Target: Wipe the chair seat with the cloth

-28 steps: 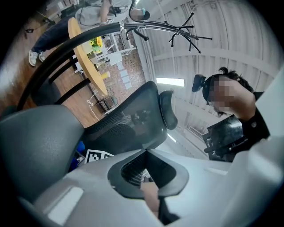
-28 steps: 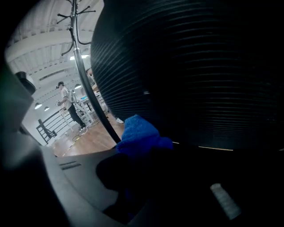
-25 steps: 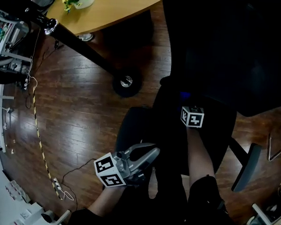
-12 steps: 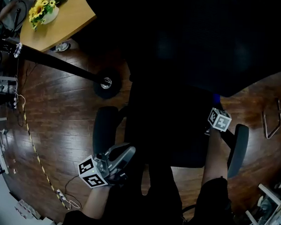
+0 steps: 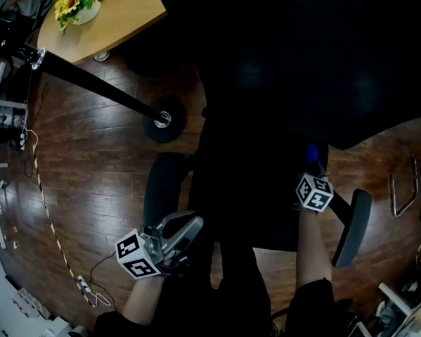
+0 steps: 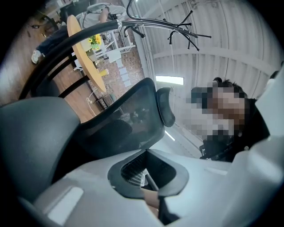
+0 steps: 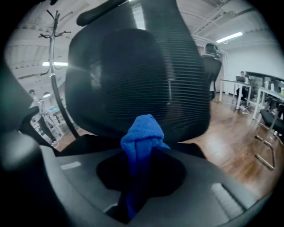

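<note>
A black office chair fills the head view, its seat (image 5: 255,195) below the wide mesh backrest (image 5: 308,57). My right gripper (image 5: 310,169) is over the seat's right back part, shut on a blue cloth (image 5: 312,154). In the right gripper view the cloth (image 7: 141,137) bunches up between the jaws of the right gripper (image 7: 140,173), facing the backrest (image 7: 137,75). My left gripper (image 5: 182,230) hangs beside the left armrest (image 5: 163,190), off the seat, jaws together with nothing in them. The left gripper (image 6: 153,195) looks past the armrest (image 6: 35,133) at the backrest (image 6: 128,119).
A wooden table (image 5: 119,22) with sunflowers (image 5: 77,2) stands at the far left. A black pole ends in a round base (image 5: 162,118) on the wood floor. Cables (image 5: 53,219) trail at the left. The right armrest (image 5: 351,228) and a metal frame (image 5: 405,185) lie right. A person (image 6: 230,128) stands nearby.
The right gripper with the cloth has shifted a little left and nearer across the seat. The left gripper has stayed by the left armrest. The head view has swung slightly.
</note>
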`<state>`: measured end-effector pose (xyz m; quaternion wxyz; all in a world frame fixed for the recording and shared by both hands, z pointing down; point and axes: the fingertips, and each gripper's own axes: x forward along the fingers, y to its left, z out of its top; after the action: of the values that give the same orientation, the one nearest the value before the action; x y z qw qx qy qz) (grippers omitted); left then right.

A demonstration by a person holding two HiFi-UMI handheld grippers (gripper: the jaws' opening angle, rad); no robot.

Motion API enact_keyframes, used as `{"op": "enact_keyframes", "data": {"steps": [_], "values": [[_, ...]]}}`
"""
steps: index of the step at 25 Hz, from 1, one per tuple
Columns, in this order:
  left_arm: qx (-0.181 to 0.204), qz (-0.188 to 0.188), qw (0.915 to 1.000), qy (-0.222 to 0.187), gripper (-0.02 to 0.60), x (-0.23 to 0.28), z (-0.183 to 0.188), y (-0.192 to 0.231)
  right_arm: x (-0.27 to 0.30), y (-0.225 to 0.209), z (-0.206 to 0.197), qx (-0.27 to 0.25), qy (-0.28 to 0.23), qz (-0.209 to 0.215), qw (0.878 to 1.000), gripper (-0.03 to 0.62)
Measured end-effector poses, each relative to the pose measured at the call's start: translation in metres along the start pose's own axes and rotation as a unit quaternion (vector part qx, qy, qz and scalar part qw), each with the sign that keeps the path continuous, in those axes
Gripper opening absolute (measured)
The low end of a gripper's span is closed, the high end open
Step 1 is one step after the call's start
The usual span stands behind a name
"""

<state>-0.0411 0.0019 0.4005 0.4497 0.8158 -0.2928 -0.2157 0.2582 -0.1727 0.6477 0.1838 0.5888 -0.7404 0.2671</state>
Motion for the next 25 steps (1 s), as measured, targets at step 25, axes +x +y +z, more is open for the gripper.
{"op": "enact_keyframes", "data": {"steps": [25], "values": [[0.002, 0.002, 0.9993, -0.038, -0.002, -0.033, 0.017, 0.000, 0.076, 0.248, -0.076, -0.055, 0.098, 0.149, 0.982, 0.061]]}}
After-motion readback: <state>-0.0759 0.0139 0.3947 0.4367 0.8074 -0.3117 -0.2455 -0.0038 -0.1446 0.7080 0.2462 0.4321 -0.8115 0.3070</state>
